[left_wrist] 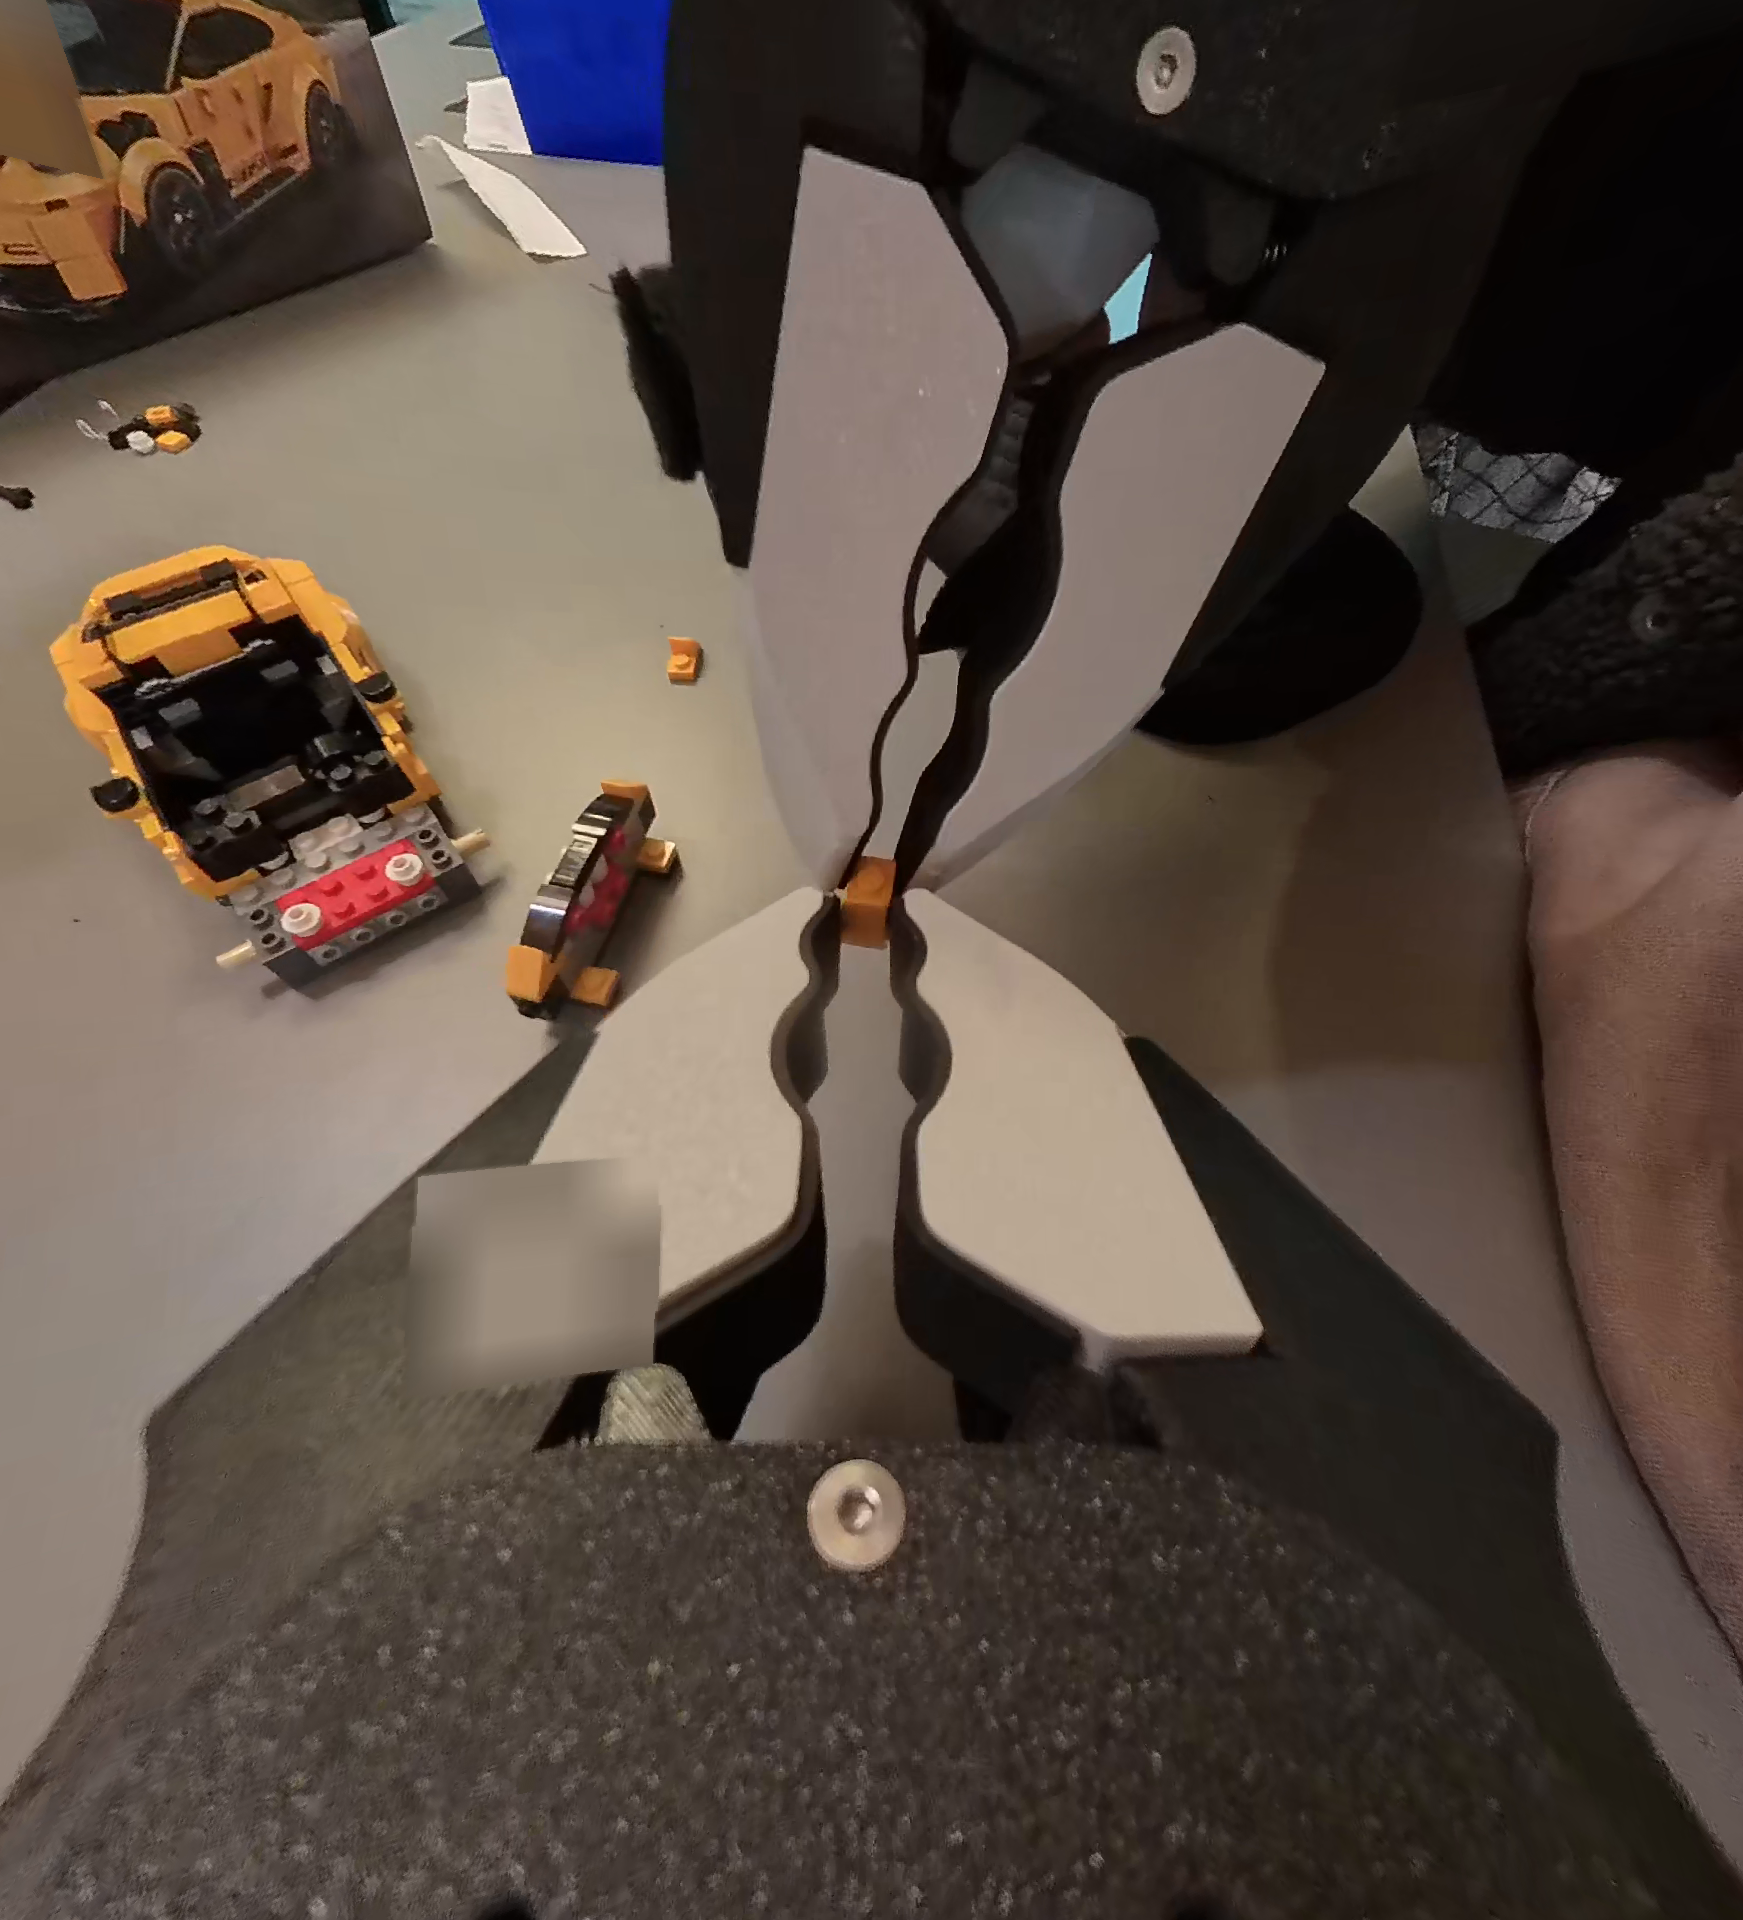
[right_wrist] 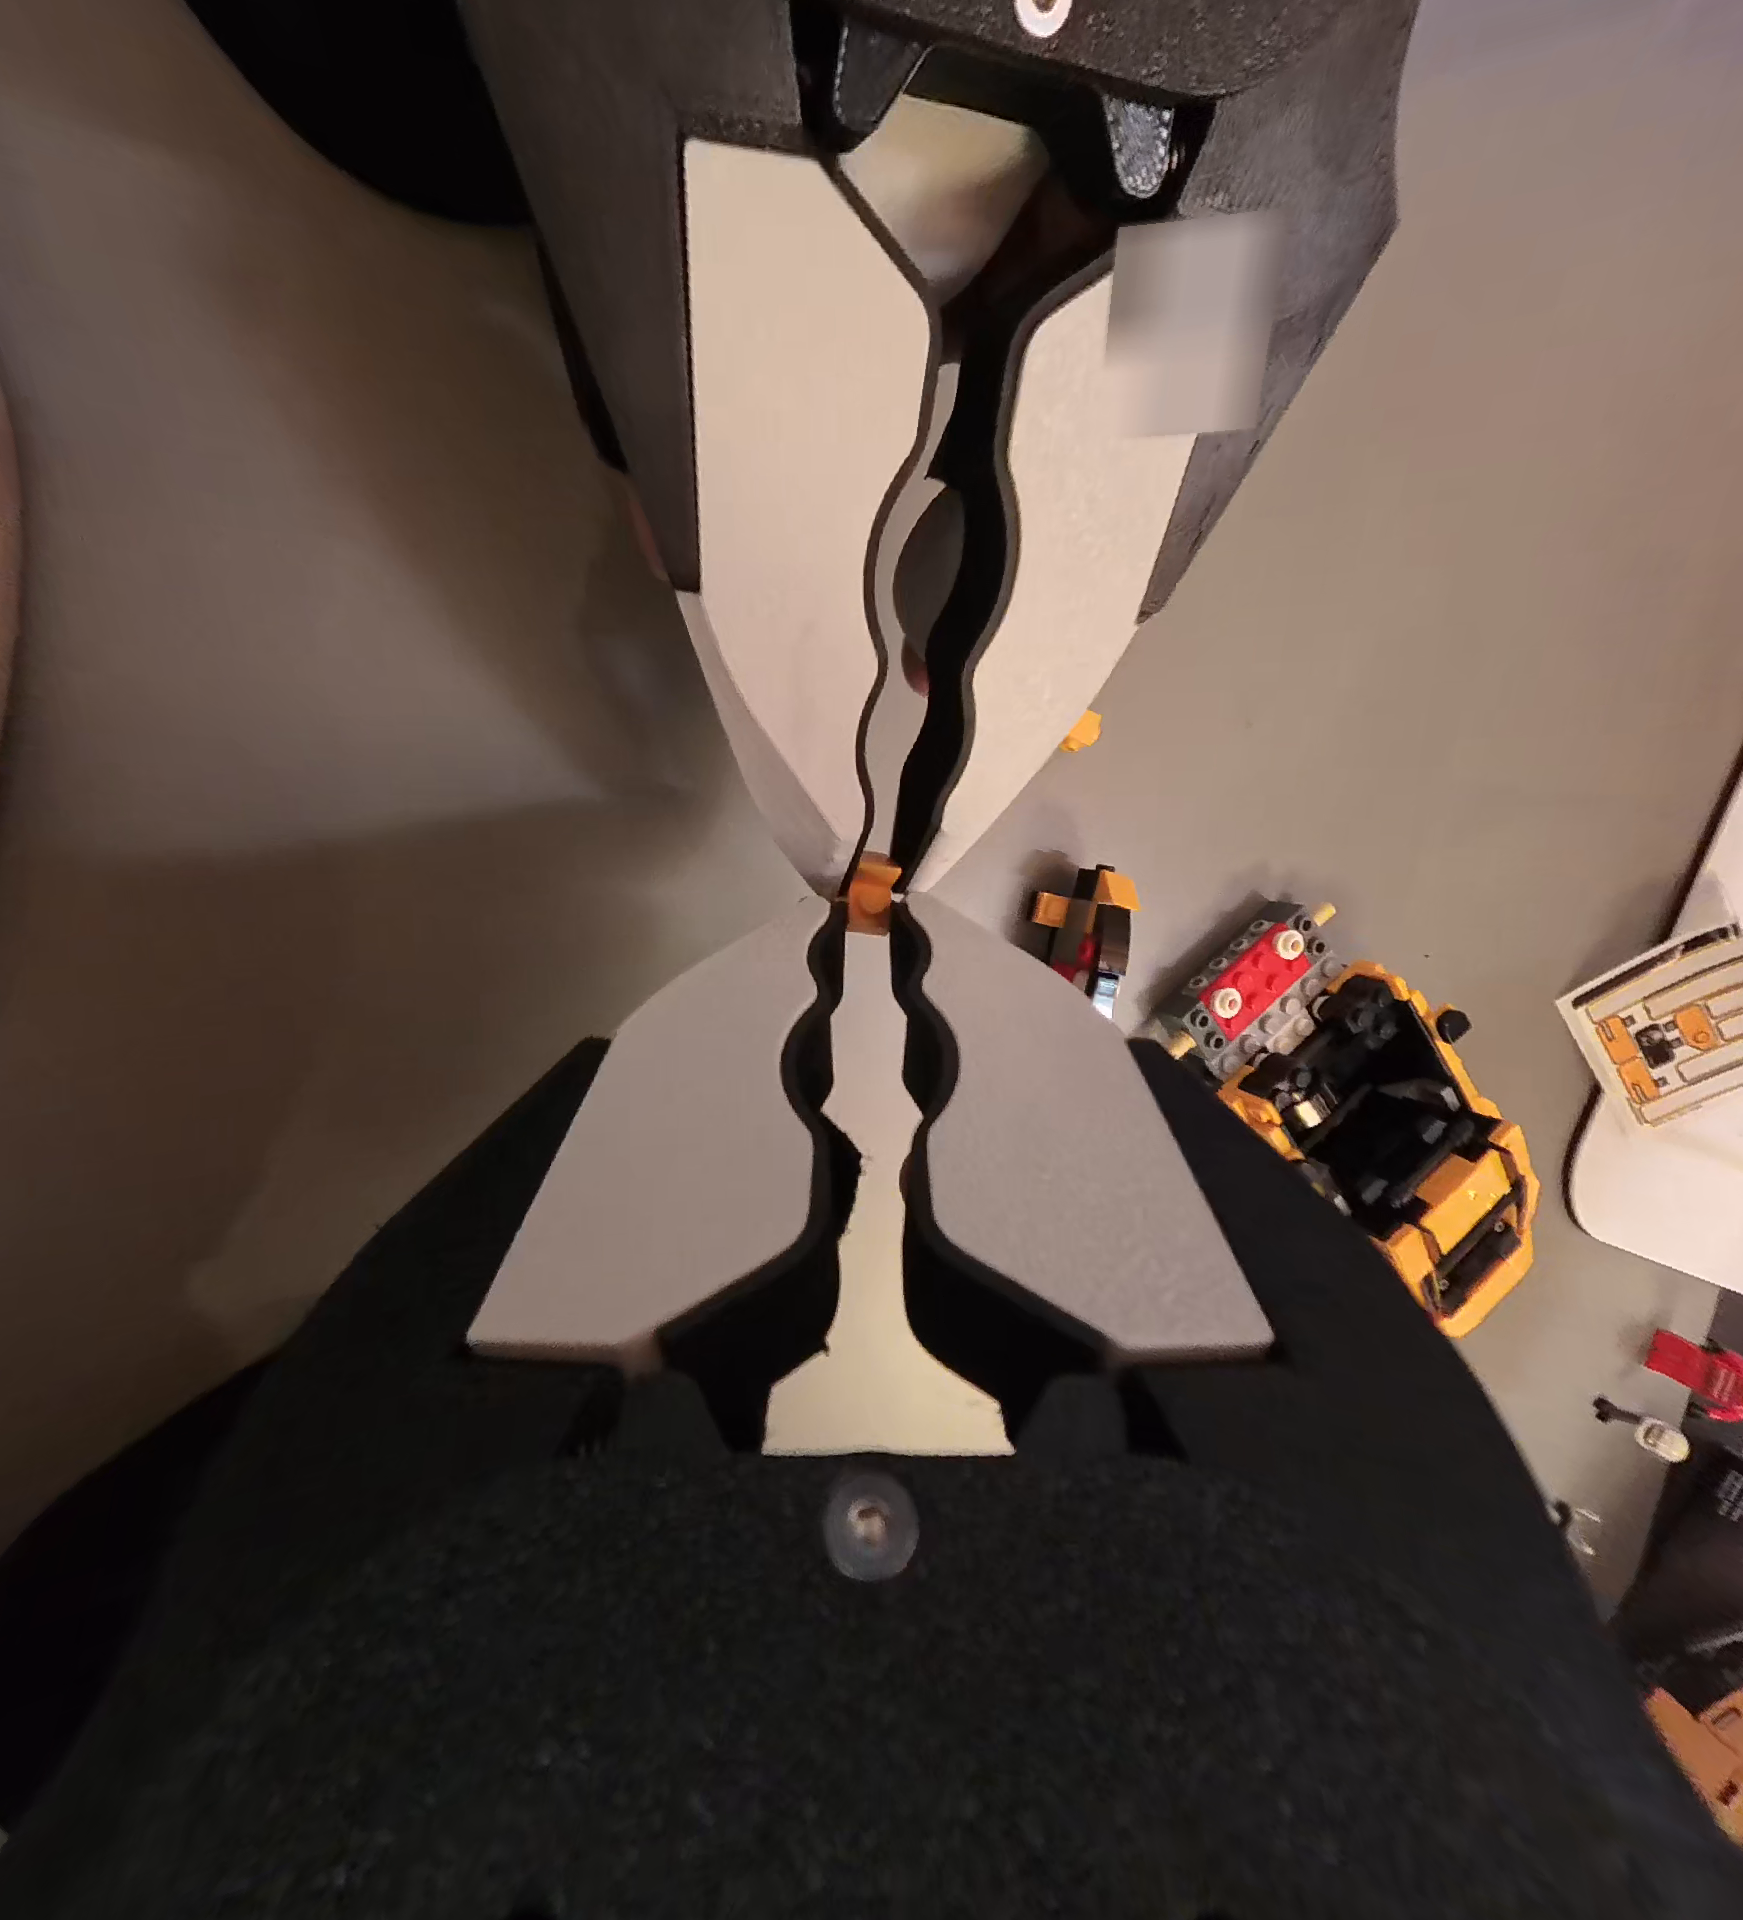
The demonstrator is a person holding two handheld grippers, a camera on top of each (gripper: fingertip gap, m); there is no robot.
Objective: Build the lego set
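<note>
Currently: both tools tip to tip above the surface [left_wrist: 347,1164] | left tool [left_wrist: 862,914] and right tool [right_wrist: 872,906] each pinch one tiny orange brick [left_wrist: 867,902] | light, rigid, slick: keep your grip on its flat sides.

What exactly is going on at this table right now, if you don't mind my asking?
A person is building a Lego car with two handheld grippers. The left gripper and right gripper meet tip to tip above the grey table, both sets of jaws closed on one small orange brick. The half-built orange car, roof open and red plates exposed, sits on the table. Beside it lies a black, orange and red subassembly, with a loose orange piece nearby.
</note>
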